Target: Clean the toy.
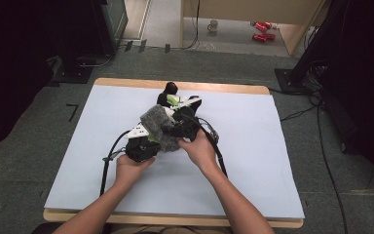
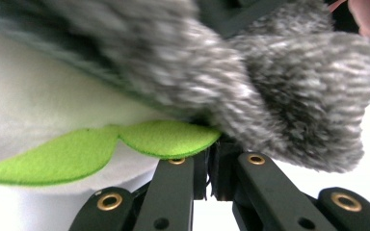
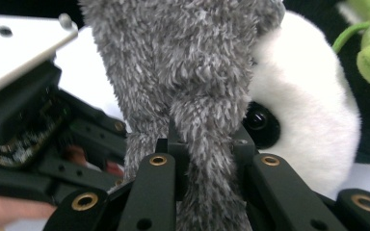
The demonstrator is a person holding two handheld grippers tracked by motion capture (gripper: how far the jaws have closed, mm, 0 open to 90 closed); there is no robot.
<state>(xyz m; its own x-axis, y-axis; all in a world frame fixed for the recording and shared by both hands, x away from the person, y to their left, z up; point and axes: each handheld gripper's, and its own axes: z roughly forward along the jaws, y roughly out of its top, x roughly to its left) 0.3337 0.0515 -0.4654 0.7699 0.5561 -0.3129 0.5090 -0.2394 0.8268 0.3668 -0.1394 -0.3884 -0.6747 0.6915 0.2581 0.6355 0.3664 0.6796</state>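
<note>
The work in hand appears to be dressing a panda soft toy [image 1: 175, 103] in a grey fuzzy cloth [image 1: 157, 123], which could be a scarf or a small garment; its exact kind cannot be told.

Relation governing the next move: in the high view the toy lies on the pale blue table cover [image 1: 253, 161] with its long axis running from about 7 o'clock to 1 o'clock, dark head end at 1 o'clock. The cloth lies across the toy at its near end, directly ahead of both sets of jaws. The right gripper [image 1: 187, 127] sits at 3 o'clock of the cloth, the left gripper [image 1: 140, 146] at 7 o'clock. Both are in contact with it, so neither hand is meaningfully nearer.

Jaw state: in the right gripper view the jaws are clenched on a fold of the cloth [image 3: 192, 96], with the panda's white face and black eye patch [image 3: 308, 115] just behind at 3 o'clock. In the left gripper view the jaws are drawn together under the cloth [image 2: 279, 96]. A green felt leaf [image 2: 125, 144] sits at their tips, and what they pinch is hidden.

Count: one toy, one grey cloth, two grippers, two hands. On the floor beyond the table at 12 o'clock: one mug [image 1: 213, 25] and two red items [image 1: 262, 30].
</note>
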